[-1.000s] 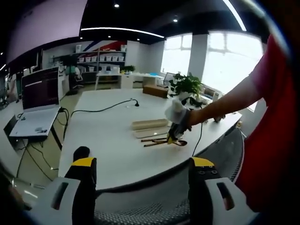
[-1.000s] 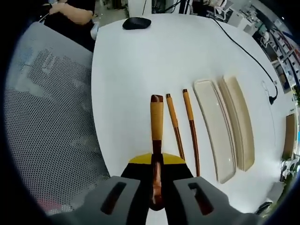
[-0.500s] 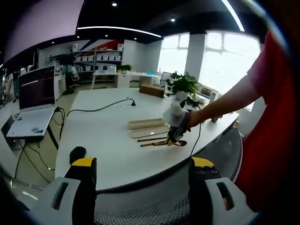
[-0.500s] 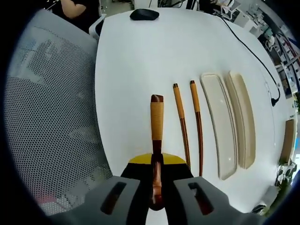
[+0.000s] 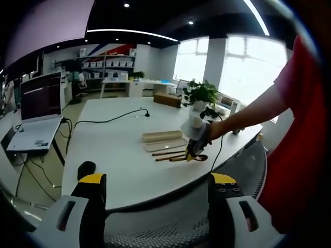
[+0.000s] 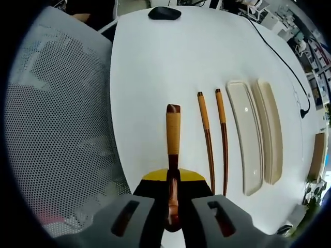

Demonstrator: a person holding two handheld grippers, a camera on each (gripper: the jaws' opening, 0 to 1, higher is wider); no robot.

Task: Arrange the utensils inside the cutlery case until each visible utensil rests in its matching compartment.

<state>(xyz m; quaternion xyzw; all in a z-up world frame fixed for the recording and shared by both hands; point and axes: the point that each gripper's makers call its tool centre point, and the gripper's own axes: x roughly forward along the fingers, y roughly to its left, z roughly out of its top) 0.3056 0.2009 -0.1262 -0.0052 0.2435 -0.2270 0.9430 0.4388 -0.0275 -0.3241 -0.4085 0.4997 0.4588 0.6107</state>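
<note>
This is an open office. A big white tabletop [image 5: 119, 150] stands in a wide room with a dark ceiling and long strip lights [image 5: 132, 32]. A laptop [image 5: 39, 111] sits open on a side desk, and a cable [image 5: 111, 120] runs over the tabletop. At the back there are shelves [image 5: 106, 64] with boxes, large windows [image 5: 253, 64] and a plant [image 5: 202, 94]. A mesh chair [image 6: 57, 129] and a mouse [image 6: 164, 13] are at the tabletop.

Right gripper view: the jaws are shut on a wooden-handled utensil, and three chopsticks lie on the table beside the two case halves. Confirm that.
Not quite. The right gripper view shows two chopsticks, not three, lying on the table beside the two case halves. The rest stands: the right gripper has its jaws shut on the wooden-handled utensil.
</note>
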